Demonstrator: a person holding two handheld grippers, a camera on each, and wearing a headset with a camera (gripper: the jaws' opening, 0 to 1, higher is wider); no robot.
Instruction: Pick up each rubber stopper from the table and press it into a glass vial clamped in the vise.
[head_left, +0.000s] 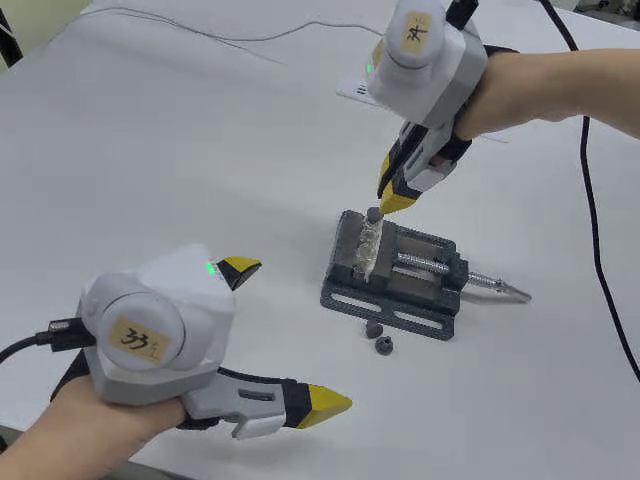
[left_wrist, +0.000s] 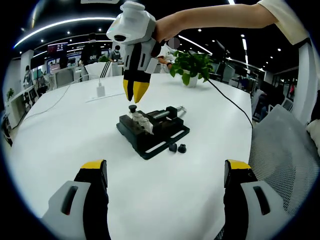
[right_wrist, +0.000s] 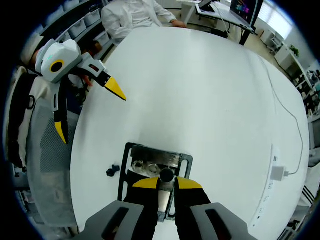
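Observation:
A black vise (head_left: 430, 285) (left_wrist: 155, 134) (right_wrist: 125, 172) sits mid-table and clamps an upright glass vial (head_left: 367, 248) (left_wrist: 137, 118). A dark rubber stopper (head_left: 374, 213) (left_wrist: 132, 108) (right_wrist: 166, 175) sits on the vial's mouth. My right gripper (head_left: 392, 202) (left_wrist: 135, 94) (right_wrist: 167, 183) hovers right at that stopper, yellow tips nearly together and holding nothing. Two loose stoppers (head_left: 378, 337) (left_wrist: 177, 148) (right_wrist: 112, 171) lie on the table in front of the vise. My left gripper (head_left: 285, 335) (left_wrist: 165, 167) (right_wrist: 90, 112) is held wide open and empty, well short of the vise.
A black cable (head_left: 595, 230) runs down the table's right side. At the far edge a thin white cable (head_left: 200, 35) leads to a plug (left_wrist: 100, 90). Also there: a potted plant (left_wrist: 192, 65), a mesh chair (left_wrist: 282, 150) at the table's edge, and people in the background.

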